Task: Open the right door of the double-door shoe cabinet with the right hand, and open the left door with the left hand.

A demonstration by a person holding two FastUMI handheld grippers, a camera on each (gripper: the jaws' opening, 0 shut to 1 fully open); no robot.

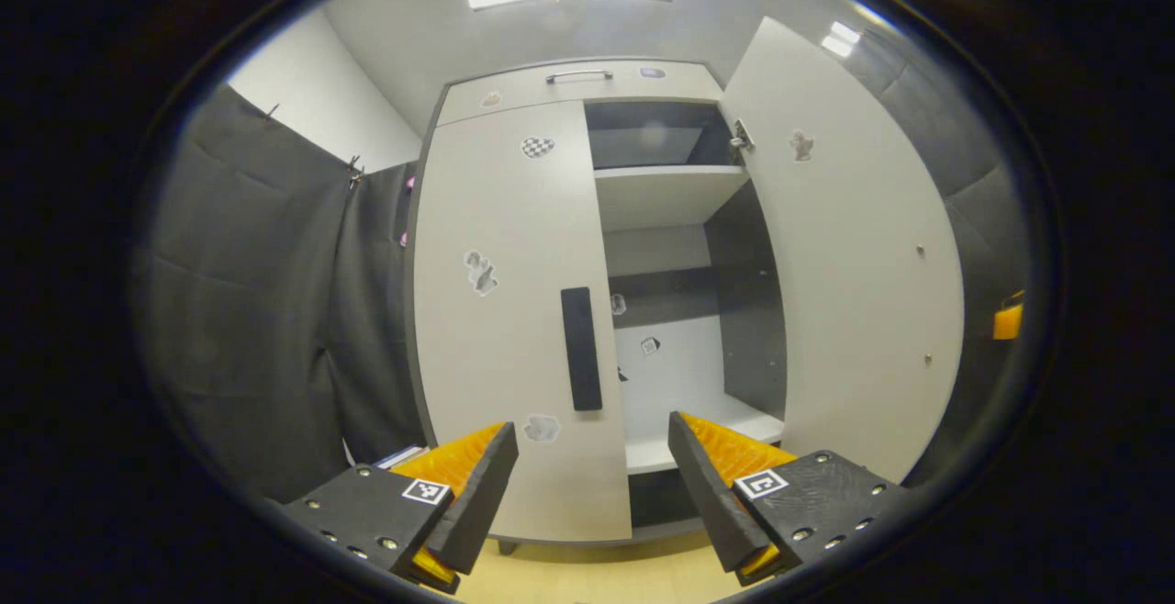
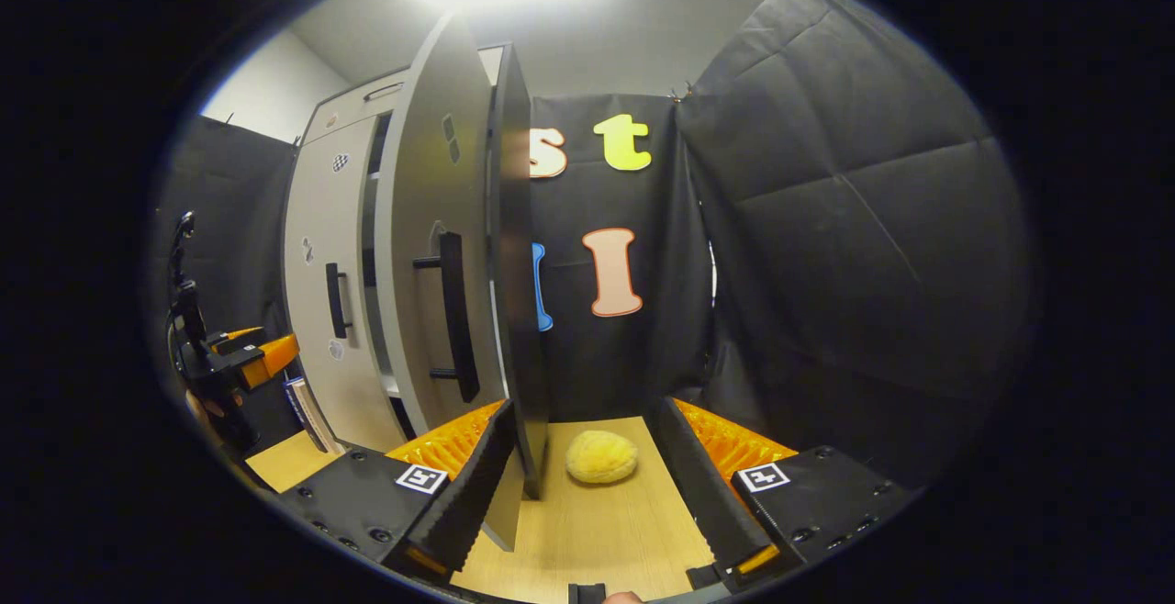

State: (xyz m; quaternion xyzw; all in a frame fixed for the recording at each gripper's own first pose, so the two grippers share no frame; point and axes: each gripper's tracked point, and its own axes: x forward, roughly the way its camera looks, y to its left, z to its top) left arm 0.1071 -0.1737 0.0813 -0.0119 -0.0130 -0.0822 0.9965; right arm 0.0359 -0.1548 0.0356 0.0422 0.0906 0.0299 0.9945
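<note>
Right door stood swung wide; left door shut, dead ahead of left gripper. Both grippers, right gripper included, gaped empty. Panel looked stiff, light, hinged; best grip: 1 black vertical handle.

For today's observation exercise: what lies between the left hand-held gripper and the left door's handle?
Nothing: in the left gripper view the open left hand-held gripper faces the left door's handle with only door panel behind the gap.

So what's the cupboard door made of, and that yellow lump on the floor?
The right door looks like smooth, matt, pale grey coated board, with flat even faces and a dark edge. The yellow lump looks soft and spongy, with a bumpy, dull surface; it may be foam.
</note>
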